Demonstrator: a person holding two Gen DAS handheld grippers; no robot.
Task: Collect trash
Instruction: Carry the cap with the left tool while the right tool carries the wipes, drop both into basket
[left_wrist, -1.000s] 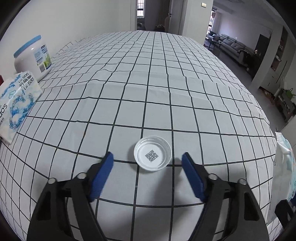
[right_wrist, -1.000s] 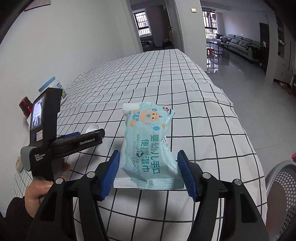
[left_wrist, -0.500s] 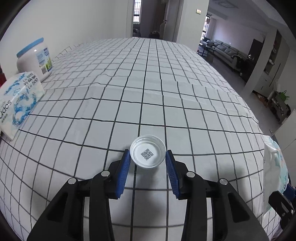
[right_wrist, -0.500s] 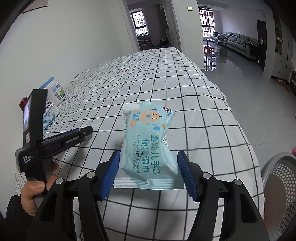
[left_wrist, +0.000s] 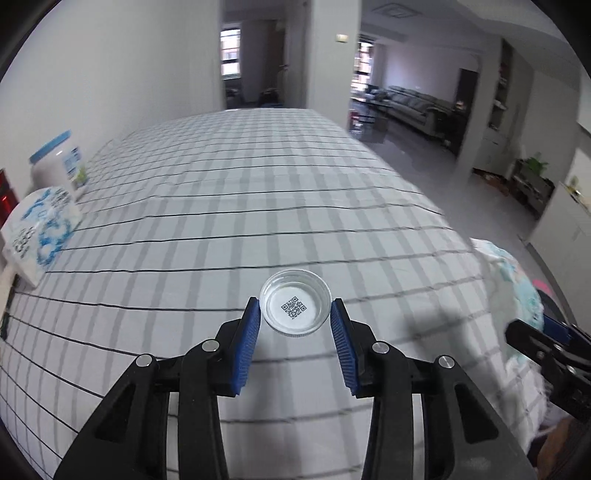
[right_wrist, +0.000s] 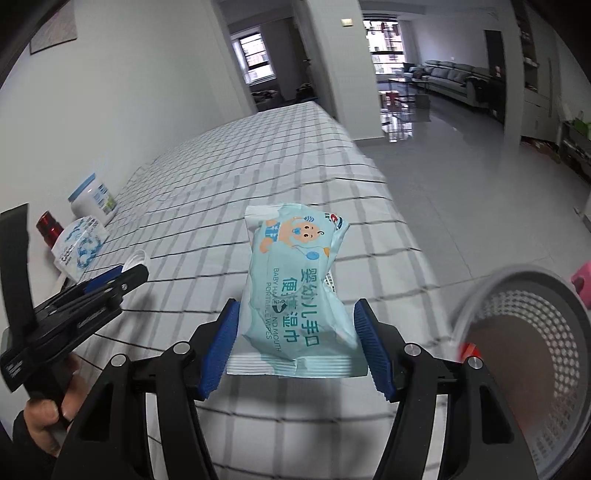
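Lid (left_wrist: 295, 308), small, clear and round, QR code on its inner face, sits clamped between the blue pads of the left gripper (left_wrist: 294, 314), one pad touching each side of its rim. It hangs clear of the checked surface (left_wrist: 229, 206), which is blurred behind it.

Right gripper (right_wrist: 297, 334) grips a pale blue pack of baby wipes (right_wrist: 295, 280); both pads press the lower sides of the pack, whose cartoon-printed top stands up and ahead of the fingertips, tilted a little away.

Ahead and to the left of the left gripper, at the wall edge of the surface: a tissue pack (left_wrist: 40, 229) with blue print, a white jar with a blue lid (left_wrist: 59, 164) just beyond it, and something red (left_wrist: 7, 192) at the frame edge, too cropped to name. To that gripper's right, the wipes pack and the black arm of the right gripper show at the frame edge.

From the right wrist view, the left gripper appears to the left, held by a person's hand (right_wrist: 48, 410). To the right and below the right gripper stands a grey perforated bin (right_wrist: 532, 354), off the edge of the surface; something pink (right_wrist: 581, 282) pokes out beyond its rim.
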